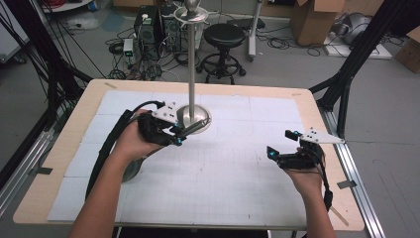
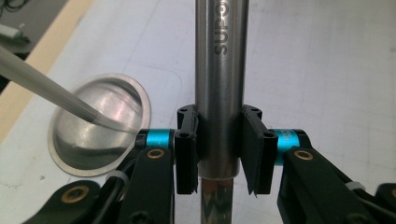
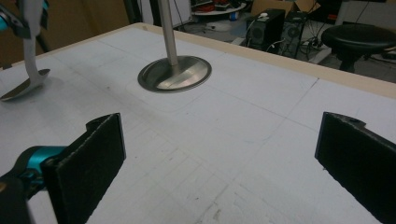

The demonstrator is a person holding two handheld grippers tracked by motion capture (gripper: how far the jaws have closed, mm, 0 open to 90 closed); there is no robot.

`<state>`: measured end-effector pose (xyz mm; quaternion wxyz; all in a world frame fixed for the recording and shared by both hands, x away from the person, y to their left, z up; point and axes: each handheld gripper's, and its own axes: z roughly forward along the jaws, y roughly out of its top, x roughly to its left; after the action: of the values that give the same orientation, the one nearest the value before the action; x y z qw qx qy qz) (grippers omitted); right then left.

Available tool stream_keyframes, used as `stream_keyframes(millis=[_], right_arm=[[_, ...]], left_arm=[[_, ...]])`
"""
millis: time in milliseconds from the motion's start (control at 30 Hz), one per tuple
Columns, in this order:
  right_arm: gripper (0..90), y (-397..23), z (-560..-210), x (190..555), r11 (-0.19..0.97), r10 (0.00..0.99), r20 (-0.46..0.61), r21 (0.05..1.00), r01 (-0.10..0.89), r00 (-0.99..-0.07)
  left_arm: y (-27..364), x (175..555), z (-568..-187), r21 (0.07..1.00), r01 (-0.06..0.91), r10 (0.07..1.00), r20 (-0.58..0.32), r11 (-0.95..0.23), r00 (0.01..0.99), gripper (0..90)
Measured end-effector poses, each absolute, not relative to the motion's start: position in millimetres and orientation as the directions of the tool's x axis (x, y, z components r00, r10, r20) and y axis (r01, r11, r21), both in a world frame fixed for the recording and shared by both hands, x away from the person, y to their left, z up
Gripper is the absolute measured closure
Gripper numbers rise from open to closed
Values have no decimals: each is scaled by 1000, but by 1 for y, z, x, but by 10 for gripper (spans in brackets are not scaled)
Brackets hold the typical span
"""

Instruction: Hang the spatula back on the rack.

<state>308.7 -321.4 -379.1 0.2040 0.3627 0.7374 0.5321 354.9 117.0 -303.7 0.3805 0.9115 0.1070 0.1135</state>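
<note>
Silver steel handle (image 2: 220, 84), black jaws, white gridded mat (image 1: 237, 168), tan table (image 1: 322, 129).

High view: left gripper (image 1: 179, 133) holds a metal tube (image 1: 195, 127) beside the round base (image 1: 200, 117) of an upright steel pole (image 1: 192, 59); right gripper (image 1: 279, 146) hovers with jaws apart over the white table (image 1: 223, 188)

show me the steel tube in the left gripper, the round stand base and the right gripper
steel tube (image 2: 219, 84), left gripper view, on its shaft above the pads
round stand base (image 3: 175, 74), right gripper view, on its dished plate
right gripper (image 1: 280, 144), high view, between its fingertips
</note>
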Motion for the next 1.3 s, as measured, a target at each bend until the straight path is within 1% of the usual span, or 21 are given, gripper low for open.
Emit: stream_keyframes(millis=[33,67,133,167,200,300,600,700,867,1033,1133,1167,1300], right_arm=[[6,-321,-379,308,170,752,87,932,319,-654],[7,-320,-379,308,172,749,86,932,318,-656],[7,-320,-379,308,175,748,81,933,314,-658],[7,-320,-379,308,179,749,74,934,309,-658],[7,-320,-379,308,179,749,74,934,309,-658],[7,-320,-379,308,176,750,81,932,317,-656],[7,-321,-378,307,173,752,81,934,314,-655],[7,-321,-378,308,164,750,91,934,318,-655],[7,-321,-380,309,165,751,92,933,320,-654],[7,-321,-380,310,164,751,97,931,326,-653],[7,-321,-380,309,165,750,93,932,322,-655],[7,-321,-379,308,164,751,92,933,319,-654],[7,-321,-379,307,162,746,93,935,315,-659]], left_arm=[[120,354,-300,731,107,283,121,-674,951,692],[126,351,-294,772,110,291,100,-626,951,692],[129,351,-290,785,104,282,93,-611,955,692],[134,349,-285,817,114,288,66,-565,955,692],[134,349,-285,817,114,288,66,-565,955,692],[143,348,-277,856,125,285,27,-502,958,692],[155,351,-267,893,136,295,-3,-430,956,691],[160,354,-263,902,152,329,-11,-405,944,690],[168,355,-257,922,154,328,-31,-356,944,690],[180,361,-242,944,152,325,-51,-293,944,691],[184,364,-236,950,148,325,-53,-276,944,691],[188,366,-231,955,156,342,-63,-252,938,691],[193,372,-223,957,160,362,-65,-241,930,691]])
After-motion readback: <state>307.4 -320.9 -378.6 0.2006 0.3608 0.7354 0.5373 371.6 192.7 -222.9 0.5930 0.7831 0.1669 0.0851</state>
